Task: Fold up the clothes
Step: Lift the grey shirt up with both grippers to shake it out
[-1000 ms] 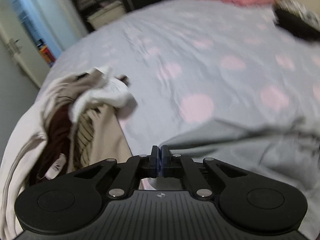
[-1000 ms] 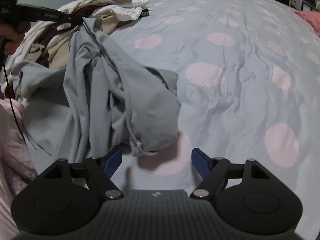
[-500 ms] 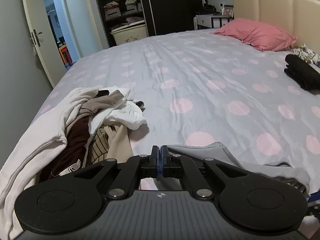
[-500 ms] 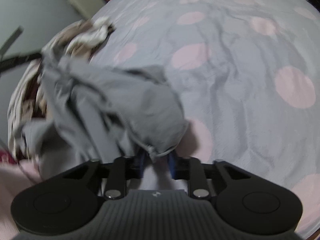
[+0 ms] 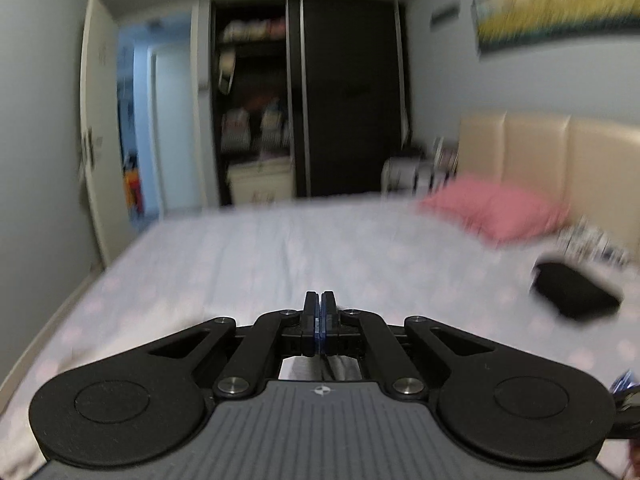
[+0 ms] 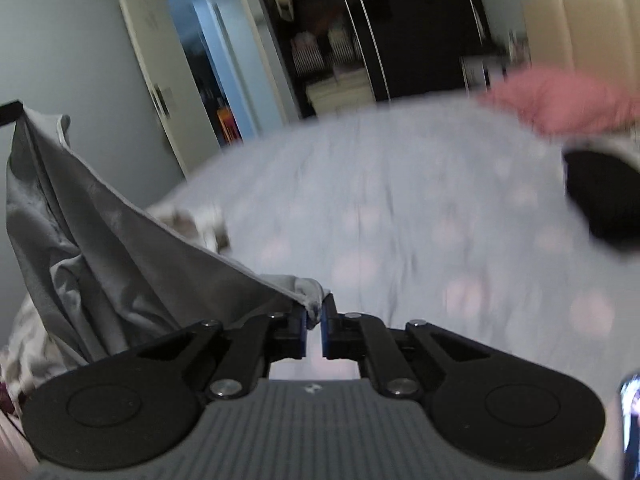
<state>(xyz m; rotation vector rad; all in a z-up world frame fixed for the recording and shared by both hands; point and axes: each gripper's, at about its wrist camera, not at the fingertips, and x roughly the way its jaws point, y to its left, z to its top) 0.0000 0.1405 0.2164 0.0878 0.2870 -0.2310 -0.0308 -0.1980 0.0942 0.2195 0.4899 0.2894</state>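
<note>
Both grippers are raised level above the bed (image 5: 248, 256), pointing across it toward the dark wardrobe (image 5: 348, 96). The right gripper (image 6: 314, 316) has its fingers pinched on a corner of the grey garment (image 6: 120, 256), which stretches taut up and to the left to the tip of the left gripper (image 6: 10, 113). In its own view the left gripper (image 5: 319, 320) has its fingers pressed together, grey cloth showing just below them. A pink pillow (image 5: 496, 208) and a folded black item (image 5: 572, 294) lie farther along the bed.

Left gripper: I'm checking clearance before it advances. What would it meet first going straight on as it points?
Probably the bedspread: the left gripper points low across open bed toward the wardrobe. Nothing nearer shows, though blur hides depth.
</note>
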